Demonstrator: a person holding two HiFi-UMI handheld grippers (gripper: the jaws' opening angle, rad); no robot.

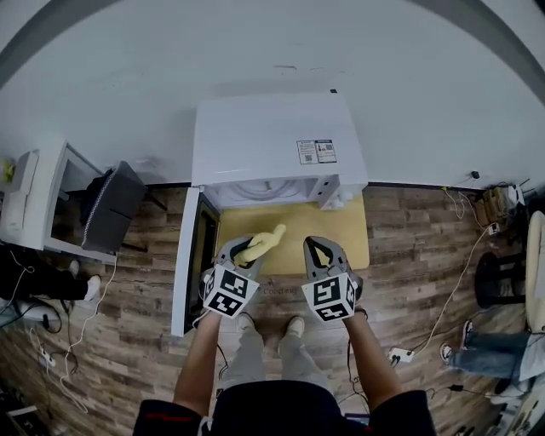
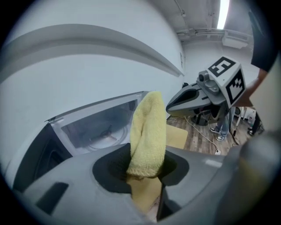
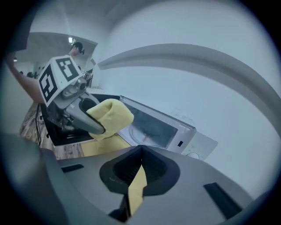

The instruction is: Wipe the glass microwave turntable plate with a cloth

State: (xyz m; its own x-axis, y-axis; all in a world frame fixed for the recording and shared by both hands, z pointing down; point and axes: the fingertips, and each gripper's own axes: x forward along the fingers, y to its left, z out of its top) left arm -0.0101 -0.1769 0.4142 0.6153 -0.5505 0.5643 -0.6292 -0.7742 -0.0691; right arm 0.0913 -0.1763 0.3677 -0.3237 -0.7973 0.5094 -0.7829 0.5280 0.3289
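One glass turntable plate (image 1: 262, 191) sits inside the open microwave (image 1: 272, 136), at twelve o'clock from both grippers. The left gripper (image 1: 243, 252) clamps the single yellow cloth (image 1: 264, 243). The cloth's long axis points to one o'clock, toward the cavity but apart from it. The right gripper (image 3: 139, 151) is clenched on nothing.

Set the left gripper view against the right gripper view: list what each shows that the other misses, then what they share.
Only the left gripper view: the right claw from outside, a ceiling light strip, and the left claw's own jaws clamped on the yellow cloth.
Only the right gripper view: the right claw's own jaws shut on nothing, the left claw from outside, and the microwave's control dial.
Both: the cloth, the open microwave and the glass turntable plate inside.
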